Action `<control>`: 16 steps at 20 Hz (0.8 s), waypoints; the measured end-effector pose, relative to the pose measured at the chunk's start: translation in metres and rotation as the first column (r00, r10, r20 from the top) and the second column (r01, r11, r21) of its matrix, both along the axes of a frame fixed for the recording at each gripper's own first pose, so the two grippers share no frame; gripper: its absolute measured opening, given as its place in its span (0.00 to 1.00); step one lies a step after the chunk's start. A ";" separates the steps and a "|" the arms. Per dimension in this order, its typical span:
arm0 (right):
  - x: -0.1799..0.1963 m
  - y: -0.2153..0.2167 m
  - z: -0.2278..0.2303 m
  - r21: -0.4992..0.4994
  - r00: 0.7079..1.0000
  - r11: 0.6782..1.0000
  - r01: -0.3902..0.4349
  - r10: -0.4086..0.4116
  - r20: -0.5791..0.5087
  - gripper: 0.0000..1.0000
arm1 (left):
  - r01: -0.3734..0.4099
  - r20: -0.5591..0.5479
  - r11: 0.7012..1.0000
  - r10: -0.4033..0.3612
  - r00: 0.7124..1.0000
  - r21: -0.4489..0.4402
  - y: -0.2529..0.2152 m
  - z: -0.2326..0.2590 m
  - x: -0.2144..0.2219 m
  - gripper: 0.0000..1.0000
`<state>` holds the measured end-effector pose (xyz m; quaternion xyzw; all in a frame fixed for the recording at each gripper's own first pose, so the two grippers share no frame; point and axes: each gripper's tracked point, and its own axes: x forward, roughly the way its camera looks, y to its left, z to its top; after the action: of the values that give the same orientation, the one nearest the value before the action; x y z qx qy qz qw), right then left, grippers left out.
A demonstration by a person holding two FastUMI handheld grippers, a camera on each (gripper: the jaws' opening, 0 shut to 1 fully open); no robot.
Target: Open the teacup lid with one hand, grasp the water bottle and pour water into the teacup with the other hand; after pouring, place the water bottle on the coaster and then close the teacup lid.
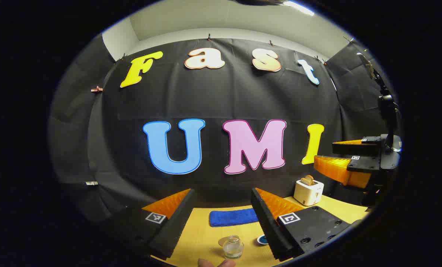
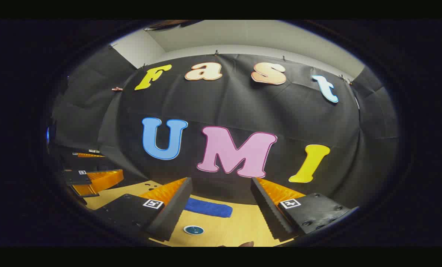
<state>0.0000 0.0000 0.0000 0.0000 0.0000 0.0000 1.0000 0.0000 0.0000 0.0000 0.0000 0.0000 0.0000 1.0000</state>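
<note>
Teacup point(image 1: 233, 247), a small clear glass one with a narrow neck, is seen standing on the yellow table point(image 1: 202, 237) at the near edge of the left gripper view, roughly between the two fingers and touched by neither. A brownish round thing point(image 1: 223, 241) is tucked just behind it on the left; what it is can't be told. A fingertip or two point(image 1: 216, 263) is poking in at the very bottom, just in front of the cup.

Left gripper point(image 1: 224, 217) is held wide open with nothing gripped. A blue cloth point(image 1: 233, 217) is laid flat farther back on the table, and a small blue round coaster point(image 1: 262, 240) is spotted just beside the right finger. A white toaster point(image 1: 308, 191) with bread sticking up is parked at the far right.

Right gripper point(image 2: 221, 209) is also spread wide, nothing held; it's seen too at the right edge of the left gripper view, up above the table. In the right gripper view the coaster point(image 2: 194, 230) sits near the left finger, with the blue cloth point(image 2: 208, 208) behind it.
</note>
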 end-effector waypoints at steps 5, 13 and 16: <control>0.002 0.010 -0.008 -0.007 0.999 0.999 -0.031 0.031 -0.017 0.98 | -0.019 -0.010 1.000 0.019 1.000 -0.015 0.003 -0.009 -0.002 0.94; 0.008 0.023 -0.029 0.016 0.997 0.997 -0.070 0.071 -0.029 0.98 | 0.007 -0.053 1.000 -0.007 0.999 -0.003 -0.005 -0.036 -0.003 0.95; 0.010 0.030 -0.050 0.002 0.995 0.996 -0.090 0.090 -0.043 0.98 | 0.028 -0.061 0.999 -0.030 0.998 -0.026 -0.010 -0.051 -0.002 0.95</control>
<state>0.0099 0.0296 -0.0496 0.0000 0.0214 0.0452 0.9987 -0.0021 -0.0098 -0.0511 -0.0126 0.0307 -0.0145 0.9993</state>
